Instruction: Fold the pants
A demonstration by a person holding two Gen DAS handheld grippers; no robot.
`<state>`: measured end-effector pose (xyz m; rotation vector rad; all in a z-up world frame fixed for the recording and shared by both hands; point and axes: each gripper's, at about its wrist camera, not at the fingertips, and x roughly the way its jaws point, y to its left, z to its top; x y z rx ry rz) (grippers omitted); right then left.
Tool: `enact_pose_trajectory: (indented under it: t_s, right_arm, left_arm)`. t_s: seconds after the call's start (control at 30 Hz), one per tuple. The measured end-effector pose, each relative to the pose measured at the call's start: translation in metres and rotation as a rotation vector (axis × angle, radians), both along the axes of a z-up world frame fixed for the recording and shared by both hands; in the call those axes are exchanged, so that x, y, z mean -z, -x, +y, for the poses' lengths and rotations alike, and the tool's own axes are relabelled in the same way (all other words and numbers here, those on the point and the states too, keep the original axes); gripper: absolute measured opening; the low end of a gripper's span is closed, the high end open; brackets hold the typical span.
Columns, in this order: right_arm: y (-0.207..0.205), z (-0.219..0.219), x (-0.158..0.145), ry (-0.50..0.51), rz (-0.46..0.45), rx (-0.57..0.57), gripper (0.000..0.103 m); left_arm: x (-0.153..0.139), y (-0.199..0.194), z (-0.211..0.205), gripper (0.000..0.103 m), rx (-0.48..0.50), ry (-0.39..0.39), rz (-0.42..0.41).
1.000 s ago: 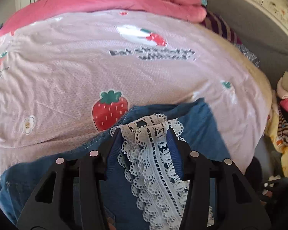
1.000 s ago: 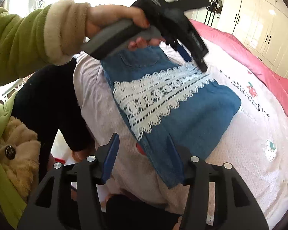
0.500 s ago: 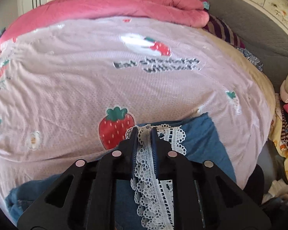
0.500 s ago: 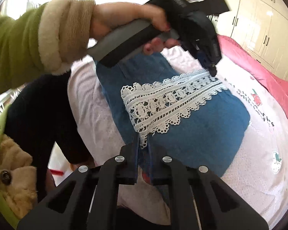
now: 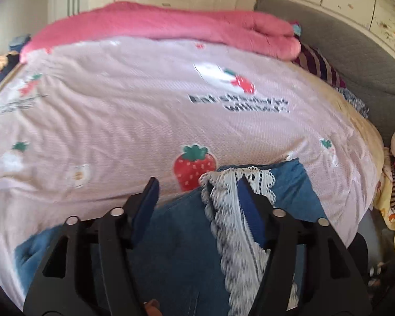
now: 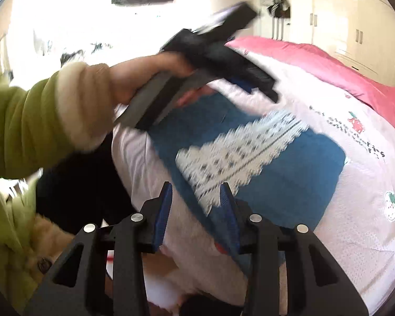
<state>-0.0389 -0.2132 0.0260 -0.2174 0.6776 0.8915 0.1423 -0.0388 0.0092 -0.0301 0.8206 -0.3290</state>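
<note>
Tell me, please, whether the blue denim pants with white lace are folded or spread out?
Folded: the blue denim pants lie as one compact panel on the bedspread.

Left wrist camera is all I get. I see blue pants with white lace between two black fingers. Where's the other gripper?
Observer: The right gripper is at the opposite end of the pants, near the edge of the bed.
Operator: Is it pinching anything?
Observer: No. Its fingers stand apart, with one over the denim edge and nothing clamped.
Operator: Who's holding my gripper?
Observer: A hand in a green sleeve with a cream cuff holds the left gripper over the far end of the pants.
</note>
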Motion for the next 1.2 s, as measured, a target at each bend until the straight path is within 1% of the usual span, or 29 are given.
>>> enact_pose_trajectory:
  t_s: [0.03,0.07,0.17,0.23,0.33,0.37,0.47,0.57,0.63,0.67,0.7,0.77,0.8,0.83,0.9,0.97,1.03,1.17,1.2]
  right_arm:
    - [-0.003,0.003,0.000,-0.001,0.005,0.005,0.036]
    - [-0.006,0.006,0.000,0.000,0.012,0.010,0.036]
    - [-0.014,0.025,0.009,0.042,0.032,0.011,0.035]
    - [-0.020,0.039,0.018,0.103,0.068,0.021,0.021]
    - [-0.024,0.055,0.033,0.156,0.108,0.027,0.020]
    - [-0.024,0.057,0.037,0.167,0.112,0.031,0.020]
    - [-0.027,0.058,0.042,0.152,0.141,0.053,0.020]
    - [-0.028,0.051,0.042,0.133,0.168,0.058,0.020]
    - [-0.029,0.046,0.033,0.105,0.201,0.057,0.024]
    - [-0.029,0.039,0.024,0.061,0.213,0.060,0.024]
    - [-0.030,0.035,0.017,0.030,0.208,0.062,0.027]
    - [-0.026,0.030,0.002,-0.006,0.176,0.074,0.039]
    - [-0.024,0.029,-0.003,-0.013,0.158,0.076,0.047]
    - [-0.021,0.031,-0.007,-0.020,0.143,0.072,0.049]
    - [-0.014,0.038,-0.014,-0.021,0.105,0.047,0.050]
    - [-0.007,0.050,-0.018,-0.006,0.059,0.015,0.053]
    - [-0.001,0.061,-0.018,0.006,0.035,-0.011,0.059]
    - [0.001,0.081,-0.016,0.036,0.000,-0.061,0.065]
    - [0.001,0.090,-0.016,0.044,-0.008,-0.070,0.066]
  left_arm:
    - [-0.005,0.010,0.006,0.063,-0.018,-0.001,-0.024]
    - [-0.008,0.018,0.011,0.066,-0.037,0.001,-0.040]
    - [-0.012,0.043,0.031,0.070,-0.087,0.013,-0.065]
    - [-0.011,0.057,0.041,0.074,-0.118,-0.007,-0.068]
    - [-0.004,0.072,0.053,0.081,-0.148,-0.040,-0.055]
    - [-0.001,0.075,0.055,0.081,-0.147,-0.044,-0.049]
    - [0.010,0.080,0.062,0.084,-0.167,-0.065,-0.032]
    - [0.014,0.084,0.067,0.084,-0.192,-0.054,-0.026]
    - [0.010,0.091,0.068,0.086,-0.200,-0.040,-0.044]
    - [0.007,0.094,0.069,0.087,-0.202,-0.041,-0.057]
    - [0.002,0.098,0.070,0.090,-0.205,-0.049,-0.076]
    - [-0.007,0.103,0.075,0.092,-0.220,-0.065,-0.103]
    - [-0.011,0.106,0.078,0.093,-0.232,-0.072,-0.117]
    - [-0.015,0.109,0.080,0.093,-0.246,-0.079,-0.126]
    - [-0.020,0.113,0.087,0.093,-0.272,-0.091,-0.137]
    - [-0.023,0.115,0.092,0.093,-0.284,-0.091,-0.138]
    - [-0.024,0.116,0.099,0.093,-0.296,-0.083,-0.136]
    - [-0.025,0.116,0.111,0.093,-0.311,-0.071,-0.123]
    - [-0.024,0.115,0.117,0.093,-0.316,-0.057,-0.114]
